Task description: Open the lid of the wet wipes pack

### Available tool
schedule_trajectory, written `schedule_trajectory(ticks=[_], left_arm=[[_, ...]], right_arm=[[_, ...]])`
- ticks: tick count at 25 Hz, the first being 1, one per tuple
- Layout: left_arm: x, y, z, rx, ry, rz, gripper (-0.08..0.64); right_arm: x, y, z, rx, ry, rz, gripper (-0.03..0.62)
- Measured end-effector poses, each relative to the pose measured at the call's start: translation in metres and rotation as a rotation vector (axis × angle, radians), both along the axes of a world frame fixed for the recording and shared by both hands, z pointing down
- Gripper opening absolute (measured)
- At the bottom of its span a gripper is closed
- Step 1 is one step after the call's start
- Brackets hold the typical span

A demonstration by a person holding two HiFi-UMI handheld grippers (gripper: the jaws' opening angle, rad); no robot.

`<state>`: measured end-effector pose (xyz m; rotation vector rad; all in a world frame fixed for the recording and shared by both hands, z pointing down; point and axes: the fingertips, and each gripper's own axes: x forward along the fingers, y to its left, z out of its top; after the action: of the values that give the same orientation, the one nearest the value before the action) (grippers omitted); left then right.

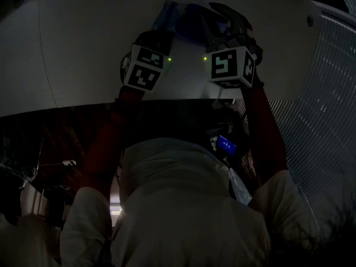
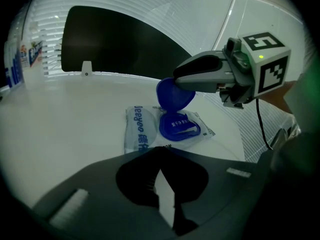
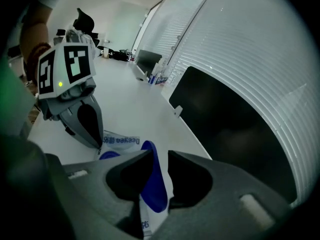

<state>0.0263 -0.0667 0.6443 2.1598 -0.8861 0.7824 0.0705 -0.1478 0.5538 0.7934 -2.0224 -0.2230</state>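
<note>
The wet wipes pack (image 2: 142,134) lies flat on the white table (image 2: 60,129), its print facing up. Its round blue lid (image 2: 174,96) stands swung up from the blue rim (image 2: 179,126). My right gripper (image 2: 177,80) is shut on the lid's top edge; in the right gripper view the lid (image 3: 153,184) sits pinched between the jaws of my right gripper (image 3: 156,176). My left gripper (image 2: 161,184) is shut on the pack's near edge, and its tip (image 3: 98,143) meets the pack (image 3: 122,141). The head view is dark: both grippers (image 1: 160,29) (image 1: 216,18) reach over the pack (image 1: 169,13).
A large dark panel (image 2: 120,39) stands behind the pack at the table's far edge, with slatted blinds behind it. Several bottles (image 2: 15,59) stand far left on the table. A cable (image 2: 262,129) hangs from the right gripper.
</note>
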Motion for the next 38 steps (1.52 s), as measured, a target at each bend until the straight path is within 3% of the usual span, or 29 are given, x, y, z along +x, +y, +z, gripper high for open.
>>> schedule_trajectory(ticks=[17, 23, 33, 38], left_arm=[[-0.001, -0.002, -0.003, 0.017, -0.006, -0.013, 0.003], [-0.001, -0.002, -0.002, 0.014, -0.007, -0.013, 0.002], [0.000, -0.004, -0.001, 0.020, -0.006, -0.009, 0.003], [-0.001, 0.002, -0.001, -0.039, 0.030, -0.014, 0.003]], right_arm=[[0.022, -0.036, 0.051, -0.031, 0.072, -0.023, 0.083], [0.023, -0.035, 0.075, -0.061, 0.092, -0.039, 0.022], [0.025, -0.036, 0.085, -0.080, 0.074, -0.028, 0.002], [0.023, -0.034, 0.069, -0.072, 0.024, 0.002, 0.002]])
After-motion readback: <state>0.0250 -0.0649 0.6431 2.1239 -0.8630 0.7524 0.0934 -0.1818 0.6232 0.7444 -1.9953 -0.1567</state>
